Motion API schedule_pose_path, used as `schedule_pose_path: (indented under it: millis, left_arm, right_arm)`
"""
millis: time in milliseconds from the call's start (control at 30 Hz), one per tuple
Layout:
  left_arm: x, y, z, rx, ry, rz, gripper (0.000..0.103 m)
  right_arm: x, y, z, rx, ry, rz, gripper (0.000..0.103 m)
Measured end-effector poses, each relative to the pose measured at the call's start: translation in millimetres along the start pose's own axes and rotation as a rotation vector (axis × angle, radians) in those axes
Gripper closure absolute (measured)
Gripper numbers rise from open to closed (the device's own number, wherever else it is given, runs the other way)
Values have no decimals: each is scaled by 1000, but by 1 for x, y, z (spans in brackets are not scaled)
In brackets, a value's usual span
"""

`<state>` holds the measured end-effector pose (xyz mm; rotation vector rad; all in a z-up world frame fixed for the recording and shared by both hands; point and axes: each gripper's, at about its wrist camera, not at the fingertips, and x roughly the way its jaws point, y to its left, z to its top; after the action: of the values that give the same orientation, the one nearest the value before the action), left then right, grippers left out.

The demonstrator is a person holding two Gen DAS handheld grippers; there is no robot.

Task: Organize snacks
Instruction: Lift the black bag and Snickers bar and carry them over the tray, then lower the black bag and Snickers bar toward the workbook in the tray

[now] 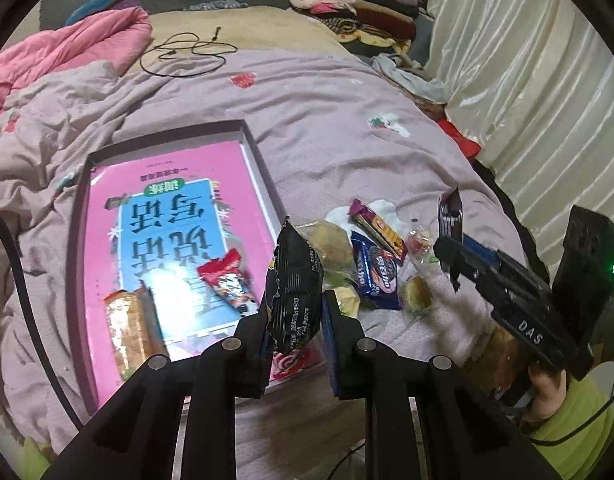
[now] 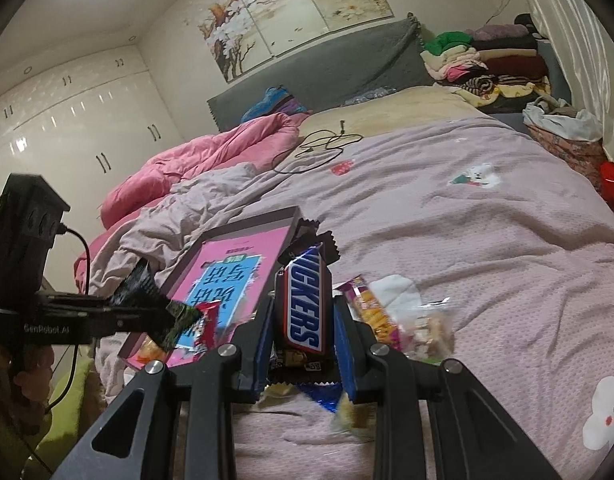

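My left gripper (image 1: 297, 312) is shut on a black snack packet (image 1: 295, 288), held above the near edge of a shallow box (image 1: 263, 168) that has a pink and blue book lying in it. A red packet (image 1: 223, 276) and an orange-brown packet (image 1: 127, 328) lie in the box. My right gripper (image 2: 303, 320) is shut on a Snickers bar (image 2: 305, 304), lifted over the snack pile. Loose snacks lie right of the box: a blue biscuit pack (image 1: 377, 276), a purple wafer bar (image 1: 377, 228) and small cakes (image 1: 417, 294). The right gripper (image 1: 451, 256) also shows at the right of the left wrist view.
All of this rests on a bed with a lilac quilt (image 1: 327, 112). A pink duvet (image 1: 67, 48) and a black cable (image 1: 183, 52) lie farther back. Folded clothes (image 1: 359, 4) are stacked by the headboard. A cream curtain (image 1: 527, 80) runs along the right side.
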<state>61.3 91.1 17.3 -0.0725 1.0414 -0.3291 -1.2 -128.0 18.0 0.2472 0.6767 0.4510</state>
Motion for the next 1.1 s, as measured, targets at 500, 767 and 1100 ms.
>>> schedule_pose_path:
  millis: [500,767,1100]
  left_arm:
    - [-25,36,-7,-77,-44,55,81]
    - [-32,53,-13,-112,-57,66,81]
    - [-38,69,-18,-146,-76,70,81]
  right_arm:
    - [7,40,-3,-47,33,62,74]
    - [13,64,0,-80,41,83,74]
    - [26,87,-1,-113,65,97,74]
